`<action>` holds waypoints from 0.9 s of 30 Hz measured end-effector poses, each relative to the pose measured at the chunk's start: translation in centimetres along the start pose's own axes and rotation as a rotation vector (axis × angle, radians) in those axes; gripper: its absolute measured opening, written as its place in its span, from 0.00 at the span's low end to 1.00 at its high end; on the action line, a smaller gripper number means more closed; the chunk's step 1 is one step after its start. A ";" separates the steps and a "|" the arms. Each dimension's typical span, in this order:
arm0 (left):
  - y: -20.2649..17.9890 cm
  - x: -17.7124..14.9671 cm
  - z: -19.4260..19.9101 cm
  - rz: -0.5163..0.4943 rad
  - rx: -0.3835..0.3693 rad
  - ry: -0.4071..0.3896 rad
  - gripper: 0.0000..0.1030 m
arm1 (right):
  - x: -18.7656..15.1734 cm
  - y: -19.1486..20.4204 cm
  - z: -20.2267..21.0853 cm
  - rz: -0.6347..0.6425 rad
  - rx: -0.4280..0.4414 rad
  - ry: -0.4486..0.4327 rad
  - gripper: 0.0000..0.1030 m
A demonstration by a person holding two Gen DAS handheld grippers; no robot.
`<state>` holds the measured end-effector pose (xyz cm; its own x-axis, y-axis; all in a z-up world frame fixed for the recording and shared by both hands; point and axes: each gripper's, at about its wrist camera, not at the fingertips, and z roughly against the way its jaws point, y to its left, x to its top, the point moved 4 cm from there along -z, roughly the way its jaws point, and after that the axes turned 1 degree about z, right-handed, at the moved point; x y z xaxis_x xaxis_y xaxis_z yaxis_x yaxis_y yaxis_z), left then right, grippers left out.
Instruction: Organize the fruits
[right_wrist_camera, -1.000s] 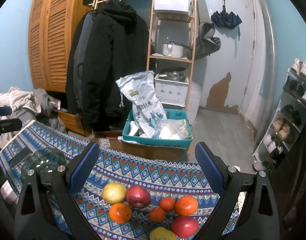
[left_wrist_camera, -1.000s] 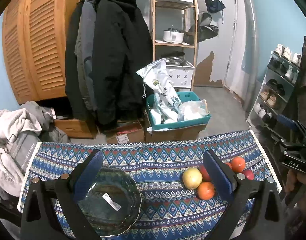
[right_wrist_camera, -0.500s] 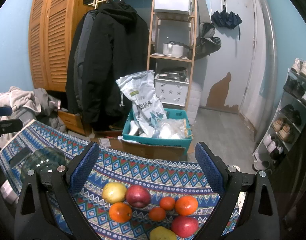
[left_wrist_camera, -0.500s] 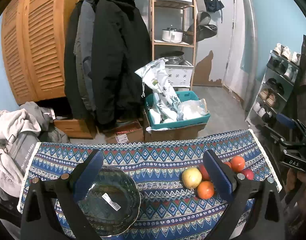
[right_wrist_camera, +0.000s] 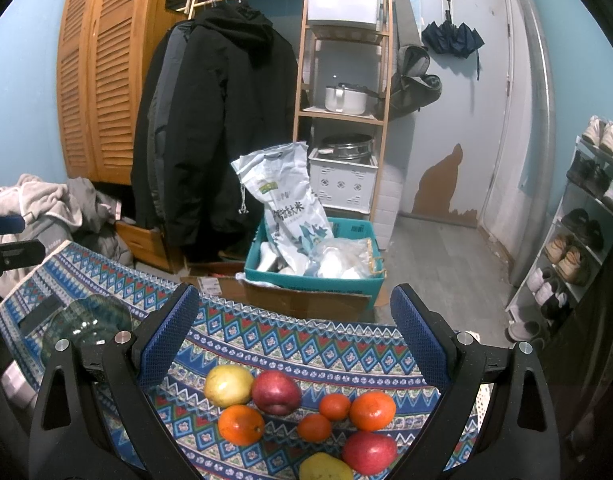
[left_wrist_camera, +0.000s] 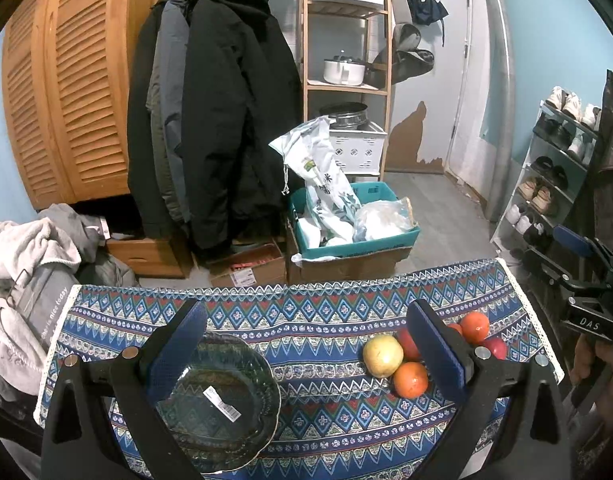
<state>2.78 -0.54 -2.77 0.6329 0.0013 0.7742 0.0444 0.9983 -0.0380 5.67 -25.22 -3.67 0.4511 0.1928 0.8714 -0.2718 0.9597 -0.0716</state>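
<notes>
Several fruits lie on a patterned cloth (right_wrist_camera: 314, 344): a yellow apple (right_wrist_camera: 228, 385), a red apple (right_wrist_camera: 276, 392), an orange (right_wrist_camera: 241, 425), two small tangerines (right_wrist_camera: 335, 407), a bigger orange (right_wrist_camera: 372, 411), another red apple (right_wrist_camera: 369, 452) and a yellow fruit (right_wrist_camera: 324, 467). My right gripper (right_wrist_camera: 294, 340) is open above them, empty. A dark glass bowl (left_wrist_camera: 222, 404) sits at the cloth's left. My left gripper (left_wrist_camera: 306, 354) is open, between the bowl and the fruits (left_wrist_camera: 383, 355), empty.
Beyond the table edge stands a teal crate (right_wrist_camera: 314, 276) with bags on a cardboard box. Coats hang behind it, a wooden shelf is at the back, a shoe rack (right_wrist_camera: 586, 232) to the right, and piled clothes (left_wrist_camera: 22, 280) to the left.
The left gripper's view has shifted slightly. The right gripper has not moved. Both stay open.
</notes>
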 end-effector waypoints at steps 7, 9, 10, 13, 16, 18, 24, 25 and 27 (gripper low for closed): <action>-0.1 0.0 0.0 -0.002 0.000 0.000 0.99 | -0.1 -0.1 -0.1 -0.002 -0.001 0.000 0.92; -0.3 -0.1 0.0 -0.004 -0.001 0.002 0.99 | -0.2 -0.2 -0.1 -0.005 -0.002 0.000 0.92; -0.3 0.0 0.0 -0.004 -0.001 0.001 0.99 | -0.3 -0.2 -0.1 -0.007 -0.003 0.000 0.92; -0.4 0.0 -0.1 -0.004 -0.002 0.000 0.99 | -0.3 -0.3 0.0 -0.006 -0.006 0.000 0.92; -0.7 -0.1 -0.2 -0.008 -0.005 -0.001 0.99 | -0.2 -0.9 0.2 -0.010 -0.011 0.004 0.92; -0.8 -0.1 -0.4 -0.012 -0.007 0.002 0.99 | -0.2 -1.2 0.2 -0.011 -0.019 0.011 0.92; -1.4 -0.6 -2.3 -0.028 -0.042 0.051 0.99 | -0.5 -3.2 -0.3 -0.043 -0.061 0.044 0.92; -1.4 -0.7 -2.6 -0.028 -0.048 0.064 0.99 | -0.6 -3.5 -0.3 -0.046 -0.070 0.049 0.92; -1.7 -1.0 -3.7 -0.030 -0.058 0.093 0.99 | -1.0 -4.5 -0.6 -0.054 -0.087 0.075 0.92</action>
<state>4.92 -2.42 -5.87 0.6997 -0.0366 0.7135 0.1075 0.9927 -0.0545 6.99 -29.55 -4.50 0.5260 0.1520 0.8368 -0.1718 0.9826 -0.0704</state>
